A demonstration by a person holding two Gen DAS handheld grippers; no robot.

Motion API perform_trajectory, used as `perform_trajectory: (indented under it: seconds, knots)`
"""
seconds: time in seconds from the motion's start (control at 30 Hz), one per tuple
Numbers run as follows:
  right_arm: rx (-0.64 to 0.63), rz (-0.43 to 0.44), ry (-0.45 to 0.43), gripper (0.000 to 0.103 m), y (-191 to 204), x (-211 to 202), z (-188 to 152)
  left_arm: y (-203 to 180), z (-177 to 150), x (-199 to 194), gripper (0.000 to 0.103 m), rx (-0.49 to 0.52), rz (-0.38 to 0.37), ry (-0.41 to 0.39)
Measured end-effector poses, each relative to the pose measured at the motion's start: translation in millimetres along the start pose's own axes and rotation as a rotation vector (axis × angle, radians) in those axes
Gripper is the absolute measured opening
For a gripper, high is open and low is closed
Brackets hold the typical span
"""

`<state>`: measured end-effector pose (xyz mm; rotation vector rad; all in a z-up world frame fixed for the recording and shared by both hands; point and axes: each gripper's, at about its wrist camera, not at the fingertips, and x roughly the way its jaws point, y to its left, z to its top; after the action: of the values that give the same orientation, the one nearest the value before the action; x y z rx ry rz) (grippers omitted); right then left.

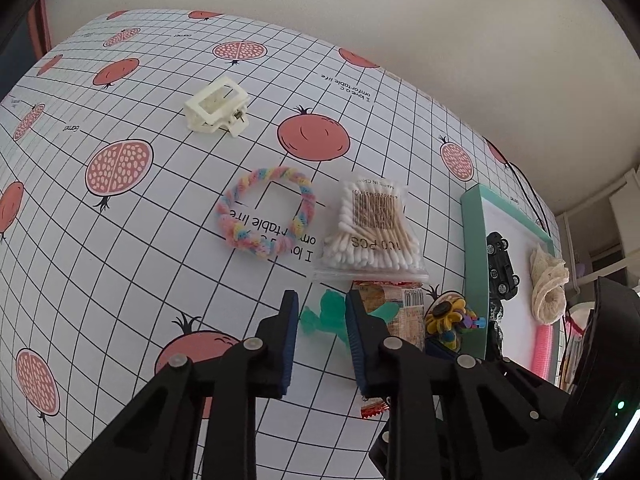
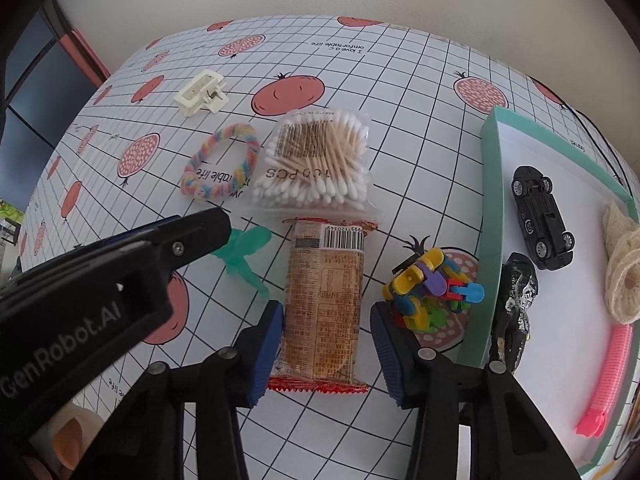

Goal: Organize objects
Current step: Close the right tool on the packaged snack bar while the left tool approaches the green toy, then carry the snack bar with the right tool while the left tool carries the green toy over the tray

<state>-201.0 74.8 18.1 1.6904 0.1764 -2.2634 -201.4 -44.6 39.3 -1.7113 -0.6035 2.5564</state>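
Right tool (image 2: 326,344) is hovering released, its 2 blue pads straddling the snack packet (image 2: 325,300) lying on the counter (image 2: 420,160). Light and crinkly, probably crushable; pinching its long sides midway looks safest. Left tool (image 1: 322,334) is also hanging released over the green plastic piece (image 1: 325,312).

Bright even daylight, sharp, heavy fisheye warp.
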Motion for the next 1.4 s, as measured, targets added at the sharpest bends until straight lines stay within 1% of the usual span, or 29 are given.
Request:
perform_trajectory:
  seconds: [0.1, 0.17, 0.3, 0.43, 0.5, 0.6, 0.73, 0.97, 1.1, 1.23, 1.4]
  knots:
    - [0.002, 0.004, 0.002, 0.042, -0.8, 0.5, -0.7, 0.7, 0.6, -1.7, 0.013, -0.012, -0.017, -0.006]
    - [0.003, 0.008, 0.001, 0.040, -0.8, 0.4, -0.9, -0.6, 0.3, -2.3, 0.013, -0.007, -0.013, -0.005]
    - [0.000, 0.008, -0.001, 0.038, -0.2, 0.8, -1.5, -0.7, -0.2, -2.8, 0.013, -0.013, -0.013, -0.009]
    - [-0.005, 0.010, -0.003, 0.038, -0.8, -0.6, -2.6, -1.5, -0.5, -2.2, 0.013, -0.012, -0.011, -0.008]
    - [-0.005, 0.014, -0.003, 0.038, -0.8, -0.5, -1.8, -1.1, 0.0, -3.2, 0.012, -0.011, 0.005, -0.009]
    - [-0.006, 0.021, -0.009, 0.037, 0.6, -1.8, -0.6, 0.7, 2.0, -8.2, 0.012, -0.018, -0.004, -0.019]
    - [-0.002, 0.029, -0.034, 0.037, -2.1, -13.7, 1.0, -0.9, 7.9, -25.9, 0.012, -0.021, -0.021, -0.064]
    - [0.010, 0.051, -0.107, 0.036, -6.0, -44.8, 7.0, -8.5, 16.3, -66.8, 0.012, -0.017, -0.067, -0.162]
    - [0.011, 0.064, -0.148, 0.036, -6.0, -62.0, 8.0, -12.9, 18.1, -85.0, 0.012, -0.011, -0.085, -0.203]
    - [0.019, 0.077, -0.183, 0.036, -8.7, -76.4, 9.3, -18.7, 18.1, -96.3, 0.012, -0.002, -0.095, -0.231]
    - [0.034, 0.075, -0.202, 0.036, -18.3, -85.5, 8.1, -28.2, 16.0, -100.7, 0.012, 0.006, -0.098, -0.241]
